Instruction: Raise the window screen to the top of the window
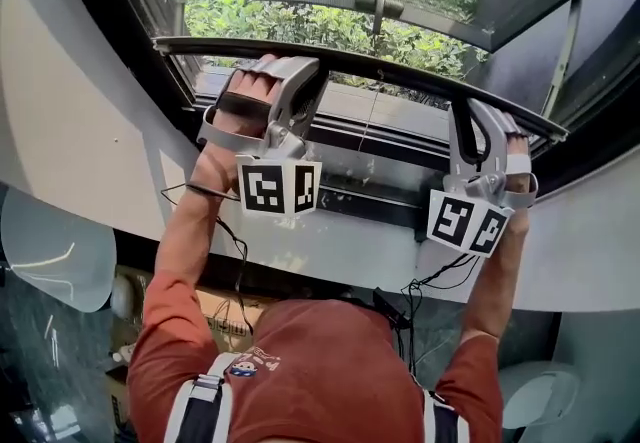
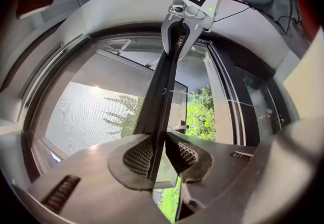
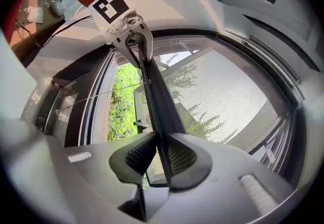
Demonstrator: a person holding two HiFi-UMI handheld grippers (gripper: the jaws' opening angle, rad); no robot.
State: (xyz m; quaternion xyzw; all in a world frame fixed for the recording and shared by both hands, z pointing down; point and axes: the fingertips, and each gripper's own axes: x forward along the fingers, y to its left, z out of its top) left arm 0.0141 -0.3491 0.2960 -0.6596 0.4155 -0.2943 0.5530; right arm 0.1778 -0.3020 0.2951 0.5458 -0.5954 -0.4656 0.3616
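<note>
A rust-red shirt crossed by grey shoulder straps is nearest, and both bare forearms stretch out from it toward the window, elbows nearly straight. The left hand wraps the handle of the left gripper. The right hand holds the right gripper, well apart from the left one along the same rail. Both grippers point level at the window, with their black-and-white marker cubes facing back at the person. Thin black cables hang down along the arms.

The window screen is a fine grey mesh, sunlit and see-through, ending in a slim, dark, matt bar. The bar runs across the opening from left to right, clear of the sill. The left gripper's fingers are grey with dark ribbed pads, and they pinch the bar's thin edge. The right gripper's fingers pinch it the same way further right.

A pale, smooth, curved wall rims the window. Far beyond the bar, bright green foliage fills the view.
</note>
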